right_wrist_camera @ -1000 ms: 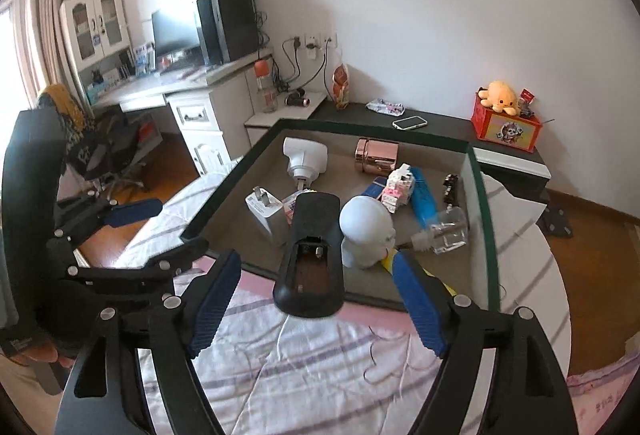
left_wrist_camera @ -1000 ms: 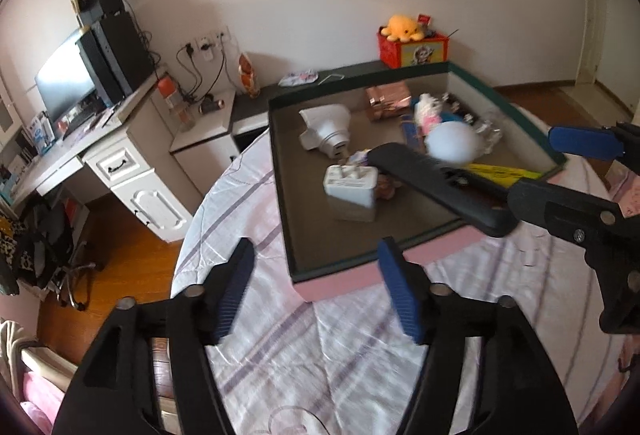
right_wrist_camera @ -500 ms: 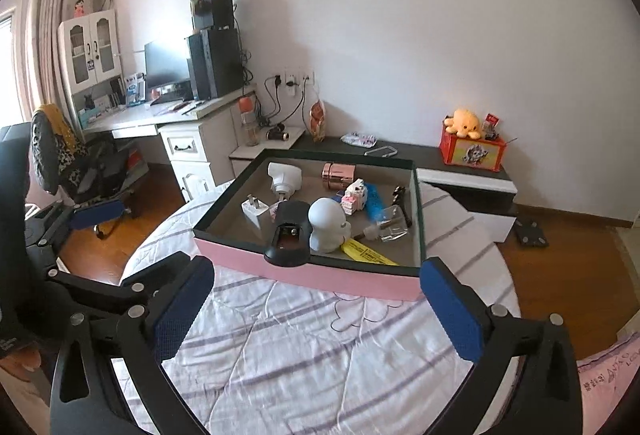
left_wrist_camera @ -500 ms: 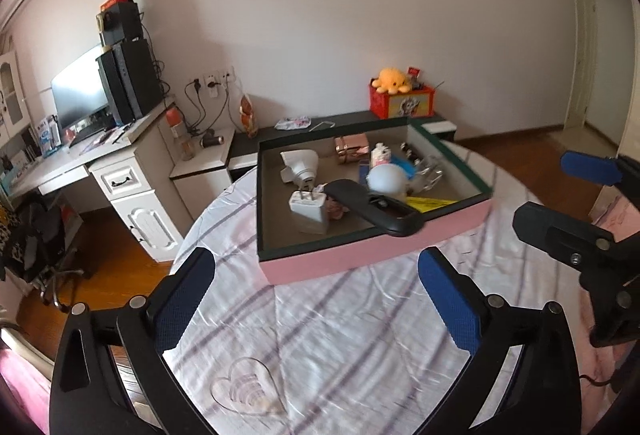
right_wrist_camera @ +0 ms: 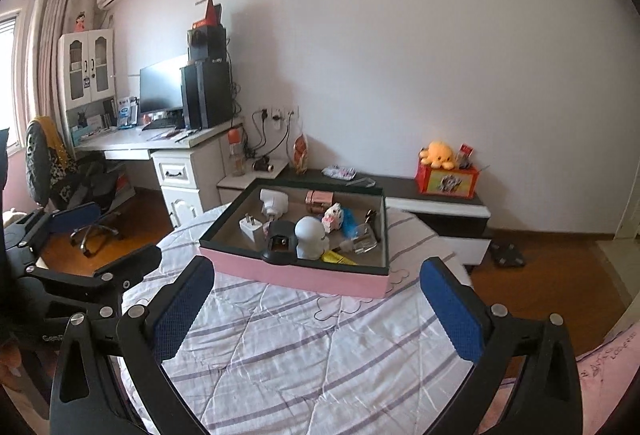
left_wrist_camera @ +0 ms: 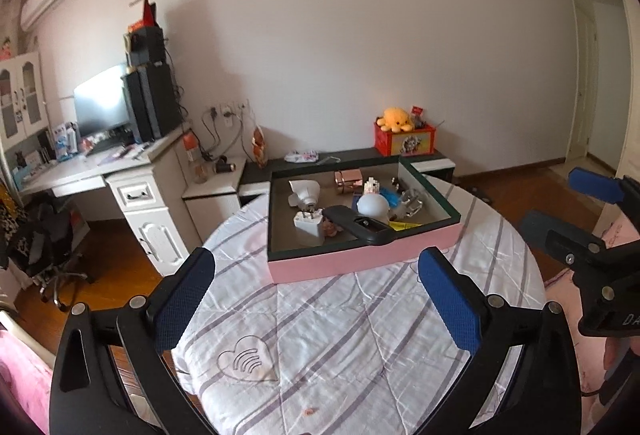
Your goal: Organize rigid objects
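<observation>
A pink box (left_wrist_camera: 360,263) with a dark green rim stands at the far side of a round table under a striped white cloth (left_wrist_camera: 340,335). In the box lie a white plug (left_wrist_camera: 308,227), a white domed figure (left_wrist_camera: 372,205), a clear bottle and several other small things. A black device (left_wrist_camera: 356,225) rests across the front rim. My left gripper (left_wrist_camera: 316,295) hangs open and empty over the cloth, well short of the box. My right gripper (right_wrist_camera: 316,303) is likewise open and empty before the box (right_wrist_camera: 304,275), where the black device (right_wrist_camera: 282,245) shows.
The right gripper (left_wrist_camera: 568,211) shows at the right edge of the left view, the left gripper (right_wrist_camera: 104,239) at the left edge of the right view. A white desk with a monitor (left_wrist_camera: 100,107) and an office chair (left_wrist_camera: 52,247) stand left. A low cabinet carries a red box (left_wrist_camera: 404,141).
Both grippers have drawn back from the box and risen, and their jaws have spread wider. The black device stays lying on the box's front rim.
</observation>
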